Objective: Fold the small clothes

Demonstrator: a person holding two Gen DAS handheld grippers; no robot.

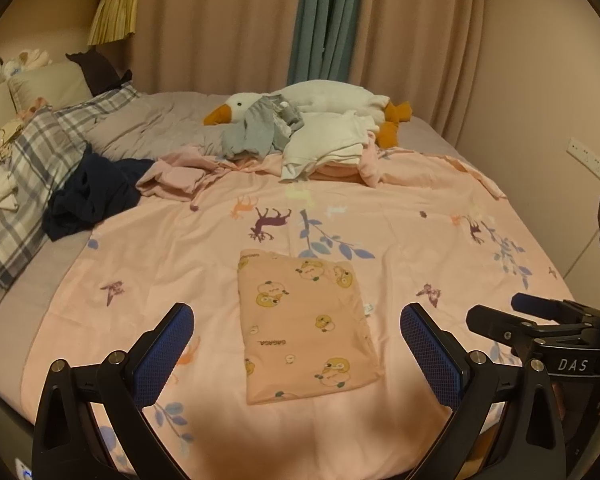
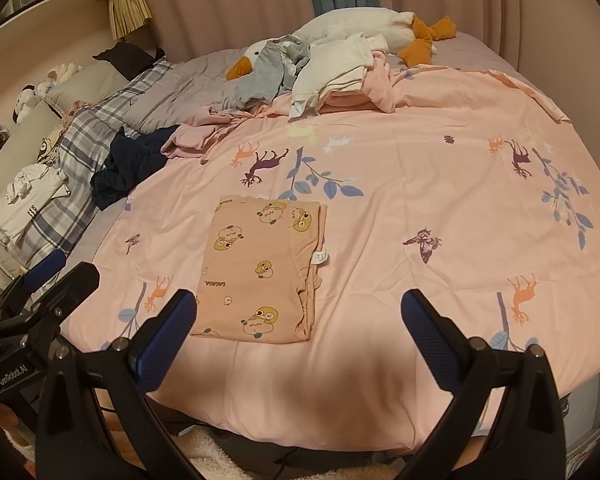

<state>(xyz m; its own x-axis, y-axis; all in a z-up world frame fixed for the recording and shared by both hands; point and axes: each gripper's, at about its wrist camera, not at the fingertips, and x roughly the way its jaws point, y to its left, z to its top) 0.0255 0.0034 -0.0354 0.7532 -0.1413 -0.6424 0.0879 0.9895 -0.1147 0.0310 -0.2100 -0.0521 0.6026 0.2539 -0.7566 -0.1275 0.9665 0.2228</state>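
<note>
Peach duck-print garment [image 1: 306, 326] folded flat, centre frame on bed [image 1: 420, 220]. Left gripper [image 1: 296, 344], right gripper [image 2: 298, 332]: fingers wide, empty. Next: pinch near-edge corners, fold evenly.

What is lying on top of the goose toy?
A grey garment lies over the goose's neck, and a white garment covers part of its body. The head, back and orange feet show; the rest is covered.
</note>
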